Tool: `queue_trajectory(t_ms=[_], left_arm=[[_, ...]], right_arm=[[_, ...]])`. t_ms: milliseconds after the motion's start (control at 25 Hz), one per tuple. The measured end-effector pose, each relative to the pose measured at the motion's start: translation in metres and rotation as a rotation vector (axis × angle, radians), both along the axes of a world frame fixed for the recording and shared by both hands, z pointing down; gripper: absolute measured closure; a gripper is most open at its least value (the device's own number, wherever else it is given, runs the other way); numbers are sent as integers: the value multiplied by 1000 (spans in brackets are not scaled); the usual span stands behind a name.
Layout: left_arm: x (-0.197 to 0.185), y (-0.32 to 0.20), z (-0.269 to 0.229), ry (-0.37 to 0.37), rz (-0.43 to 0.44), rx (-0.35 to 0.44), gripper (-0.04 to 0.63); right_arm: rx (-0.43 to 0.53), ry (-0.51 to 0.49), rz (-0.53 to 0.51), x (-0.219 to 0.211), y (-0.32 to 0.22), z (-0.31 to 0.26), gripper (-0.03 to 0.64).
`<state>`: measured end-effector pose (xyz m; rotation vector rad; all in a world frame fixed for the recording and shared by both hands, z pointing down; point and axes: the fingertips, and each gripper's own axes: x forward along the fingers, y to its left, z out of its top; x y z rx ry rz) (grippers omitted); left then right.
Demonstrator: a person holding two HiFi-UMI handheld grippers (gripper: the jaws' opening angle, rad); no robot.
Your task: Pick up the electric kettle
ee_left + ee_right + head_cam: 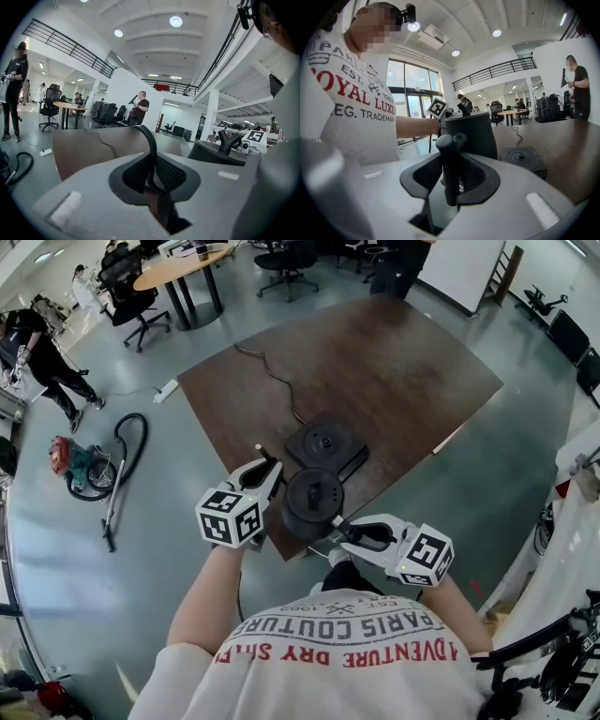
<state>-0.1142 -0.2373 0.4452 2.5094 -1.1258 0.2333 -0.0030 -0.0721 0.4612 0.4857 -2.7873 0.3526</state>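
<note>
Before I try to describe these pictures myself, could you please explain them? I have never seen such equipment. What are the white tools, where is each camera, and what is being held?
There is no robot here. A person holds a hand-held gripper in each hand. The head view comes from a camera on the person's head, looking down. The other two come from cameras riding on each gripper, looking along its jaws.

On the brown table lie a round kettle base and a black cable. The dark electric kettle is at the table's near edge.

The right gripper is closed on the kettle handle. The left gripper is closed on a thin black strip; I cannot tell what it is.
</note>
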Motion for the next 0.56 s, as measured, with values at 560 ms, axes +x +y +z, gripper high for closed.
queue_trajectory(t_ms=[560], left_arm=[[4,-2,-2,1,7,-11,551]], right_arm=[[-9,4,-4,3,-2,-4,505]])
